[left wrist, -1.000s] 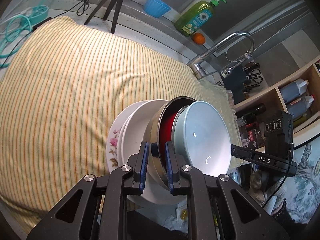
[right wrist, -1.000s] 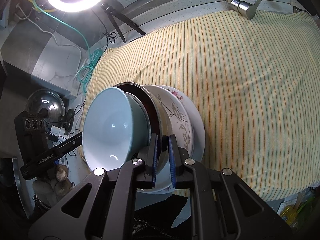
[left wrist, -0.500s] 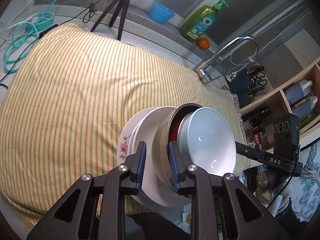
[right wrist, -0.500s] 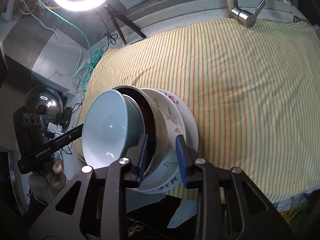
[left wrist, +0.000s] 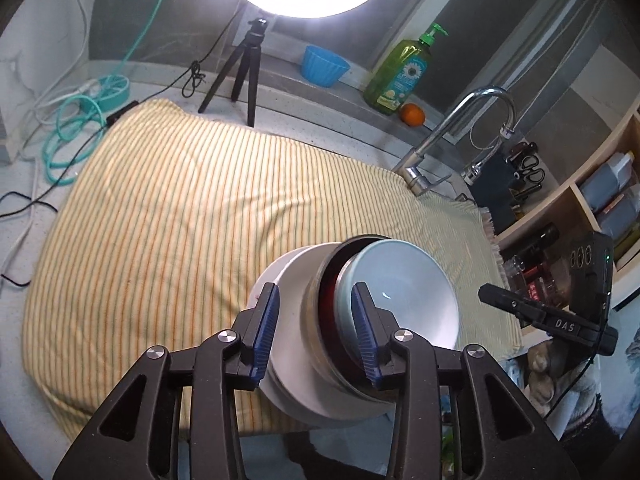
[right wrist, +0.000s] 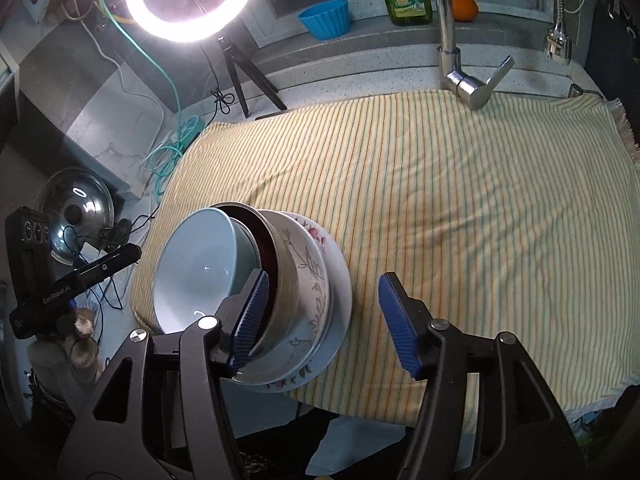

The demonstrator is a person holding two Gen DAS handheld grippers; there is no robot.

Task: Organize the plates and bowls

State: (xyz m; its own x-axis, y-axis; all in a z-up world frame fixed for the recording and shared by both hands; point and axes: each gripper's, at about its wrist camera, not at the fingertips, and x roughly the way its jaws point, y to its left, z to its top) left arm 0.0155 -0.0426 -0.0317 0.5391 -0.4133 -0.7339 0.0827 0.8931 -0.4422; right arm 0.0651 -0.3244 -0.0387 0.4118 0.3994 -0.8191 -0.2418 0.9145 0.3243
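Both grips on the stack (right wrist: 260, 300) are now released: the left gripper (left wrist: 316, 330) and right gripper (right wrist: 320, 320) are spread wide. The stack is left at the cloth's (right wrist: 460, 200) 7 o'clock edge, seemingly organized.

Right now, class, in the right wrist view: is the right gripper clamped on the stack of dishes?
No. The right gripper stands wide open, its fingers spread either side of the stack of dishes.
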